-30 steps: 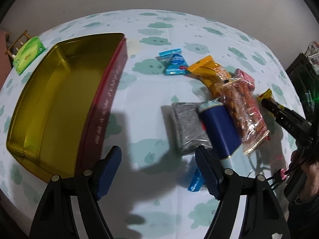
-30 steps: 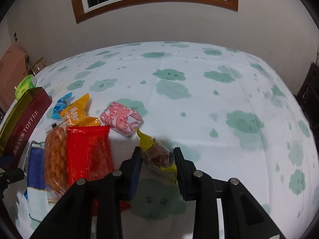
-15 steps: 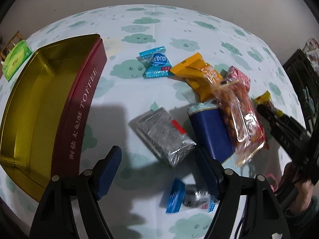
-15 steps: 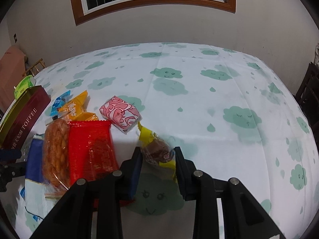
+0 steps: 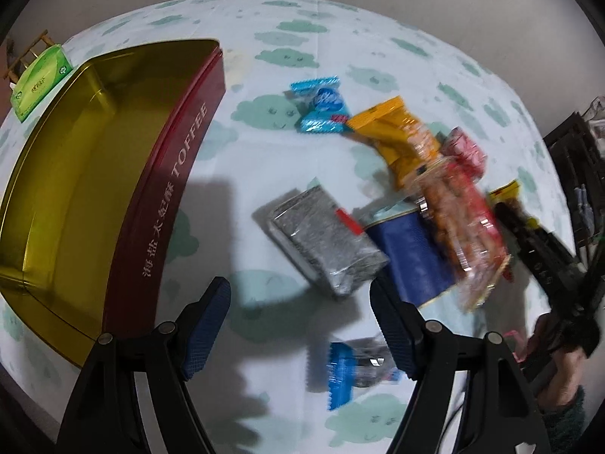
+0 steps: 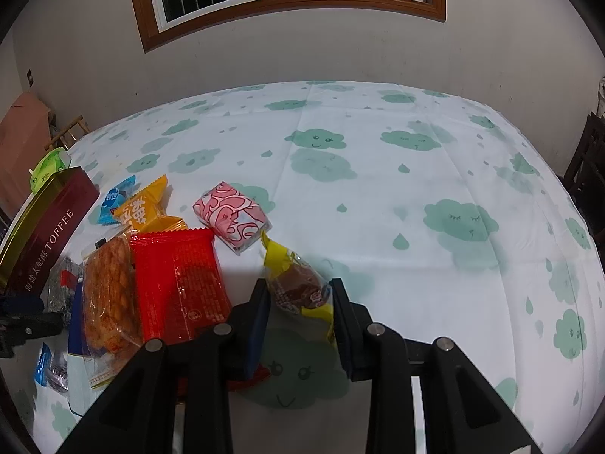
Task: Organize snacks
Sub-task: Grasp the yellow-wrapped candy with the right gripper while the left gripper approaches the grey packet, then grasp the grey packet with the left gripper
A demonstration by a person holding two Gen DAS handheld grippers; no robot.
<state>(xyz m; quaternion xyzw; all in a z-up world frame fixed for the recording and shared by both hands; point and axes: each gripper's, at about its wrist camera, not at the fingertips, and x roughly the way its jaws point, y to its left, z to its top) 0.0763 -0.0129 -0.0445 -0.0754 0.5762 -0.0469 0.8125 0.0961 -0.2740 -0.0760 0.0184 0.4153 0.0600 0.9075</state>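
An open red TOFFEE tin [image 5: 166, 204] with a gold inside stands at the left and holds nothing that I can see; it also shows in the right wrist view [image 6: 49, 234]. My left gripper [image 5: 298, 314] is open and empty above the cloth, just short of a grey packet [image 5: 325, 242]. A blue-ended wrapped sweet [image 5: 355, 370] lies under it. My right gripper [image 6: 300, 295] is shut on a yellow-ended brown snack [image 6: 298, 283] and holds it over the table. A red packet [image 6: 177, 280] lies to its left.
A blue packet [image 5: 412, 257], a clear cracker bag [image 5: 461, 227], an orange packet [image 5: 397, 140], a light blue sweet [image 5: 321, 106] and a pink packet [image 6: 232, 215] lie on the cloud-print cloth [image 6: 416, 196]. A green tissue box [image 5: 38, 83] sits far left. Dark chairs [image 6: 586, 174] stand at the right.
The left gripper has drawn back and turned, so the tin and grey packet shifted in view and the blue-ended sweet came out from under it. The right gripper lifted the brown snack slightly.
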